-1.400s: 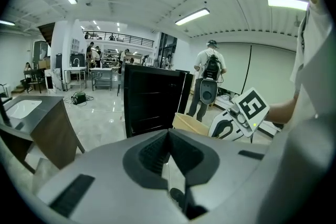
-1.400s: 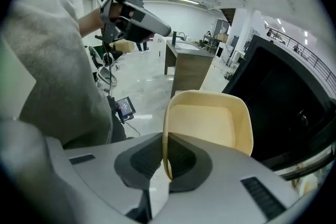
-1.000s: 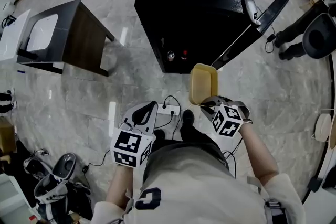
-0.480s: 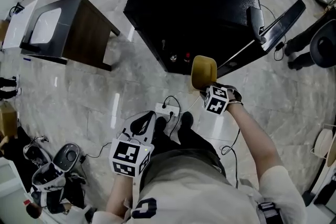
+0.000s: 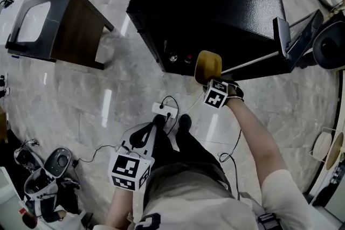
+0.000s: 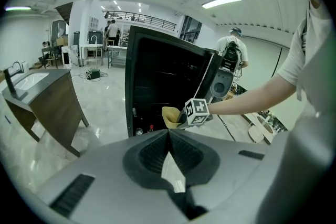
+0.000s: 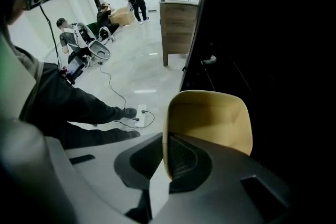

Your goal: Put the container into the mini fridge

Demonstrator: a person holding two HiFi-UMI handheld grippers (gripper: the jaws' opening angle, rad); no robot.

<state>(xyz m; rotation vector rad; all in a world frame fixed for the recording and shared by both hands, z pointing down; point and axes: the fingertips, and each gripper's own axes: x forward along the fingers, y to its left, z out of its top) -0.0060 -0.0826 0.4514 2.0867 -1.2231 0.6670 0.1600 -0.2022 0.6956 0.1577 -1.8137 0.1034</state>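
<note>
At the open front of the glossy black mini fridge (image 5: 210, 2), the right gripper (image 5: 209, 82) was clamped firmly on the mustard-yellow, rounded plastic container (image 5: 208, 64). And look at that grip: in the right gripper view the jaws pinched one side wall of the container (image 7: 210, 118), one jaw inside the hollow and one outside, with the open hollow turned back toward the camera. The right gripper (image 7: 165, 165) had it up against the fridge's dark interior. From the head view the container sat right at the fridge's front edge, off the floor; whether it had crossed the threshold could not be told. The fridge's black door (image 5: 302, 35) stood swung wide, off to the fridge's right side in the head view.

Well back from the fridge, close to the person's body, the left gripper (image 5: 155, 122) carried nothing. Its own view settled it: the left gripper (image 6: 169, 136) had its jaw tips pressed together, empty, aimed at the fridge (image 6: 157, 76). The container (image 6: 170, 115) showed in that view too, in front of the fridge's opening.

To the fridge's left in the head view stood a dark wooden side table (image 5: 81, 35). A white power strip (image 5: 164, 110) lay on the marble floor between the fridge and the person's feet.
</note>
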